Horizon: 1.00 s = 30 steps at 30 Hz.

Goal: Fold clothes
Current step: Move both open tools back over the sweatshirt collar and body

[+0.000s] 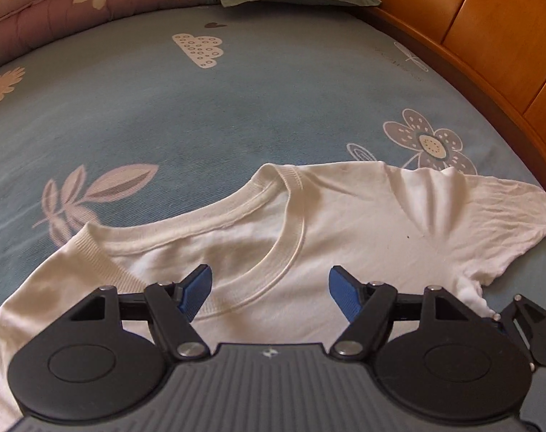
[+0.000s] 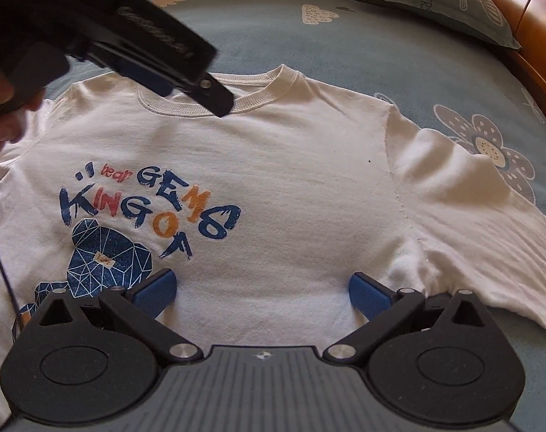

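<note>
Jaws of both grippers stand wide and hold nothing — the left gripper (image 1: 269,293) hangs over the collar, the right gripper (image 2: 262,293) over the chest of the white T-shirt (image 2: 290,180), lying flat on the bed (image 1: 237,108).

Soft daylight, gentle shadows, fisheye-bent edges, blurred near foreground

White T-shirt (image 2: 290,180) chest print at nine o'clock reading "bear GEMS KING OF" in blue, red and orange, grey-green pillow (image 2: 438,3) at one o'clock printed "FLOWERS", fainter lettering on bedsheet (image 1: 398,59) unreadable
</note>
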Each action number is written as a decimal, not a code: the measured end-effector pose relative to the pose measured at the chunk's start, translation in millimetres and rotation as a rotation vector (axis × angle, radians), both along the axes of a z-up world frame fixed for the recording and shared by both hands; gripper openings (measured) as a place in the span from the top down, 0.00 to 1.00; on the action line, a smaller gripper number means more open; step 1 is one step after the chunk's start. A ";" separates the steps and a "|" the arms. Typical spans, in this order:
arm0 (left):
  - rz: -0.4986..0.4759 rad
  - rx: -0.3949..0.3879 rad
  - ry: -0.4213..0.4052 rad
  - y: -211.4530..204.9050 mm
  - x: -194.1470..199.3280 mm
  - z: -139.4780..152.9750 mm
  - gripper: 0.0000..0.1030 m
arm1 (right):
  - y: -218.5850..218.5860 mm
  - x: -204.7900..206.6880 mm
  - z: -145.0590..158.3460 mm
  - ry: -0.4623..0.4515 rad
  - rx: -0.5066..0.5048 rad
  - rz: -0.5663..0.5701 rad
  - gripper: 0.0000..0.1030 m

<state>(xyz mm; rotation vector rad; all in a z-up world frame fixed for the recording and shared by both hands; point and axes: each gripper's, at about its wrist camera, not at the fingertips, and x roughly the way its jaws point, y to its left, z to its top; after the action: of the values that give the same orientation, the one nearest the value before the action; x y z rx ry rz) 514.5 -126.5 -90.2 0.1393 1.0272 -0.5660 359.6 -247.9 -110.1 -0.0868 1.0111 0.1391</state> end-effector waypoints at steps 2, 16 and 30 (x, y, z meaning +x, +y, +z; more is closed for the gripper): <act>-0.003 0.017 0.011 -9.5 9.9 -10.4 0.29 | -0.2 -2.1 -0.3 -0.013 0.001 0.004 0.00; -0.026 -0.018 0.003 2.9 -4.9 7.3 0.23 | -5.4 -22.0 -0.3 -0.109 0.023 0.073 0.00; 0.068 0.043 0.060 112.4 -161.4 37.1 0.23 | -13.5 -60.0 33.8 -0.074 0.090 0.423 0.00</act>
<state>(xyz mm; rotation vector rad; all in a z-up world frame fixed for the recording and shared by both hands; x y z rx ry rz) 353.2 -14.1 -53.1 0.1257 1.0993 -0.4889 299.6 -261.4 -76.3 -0.2223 0.9007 0.5632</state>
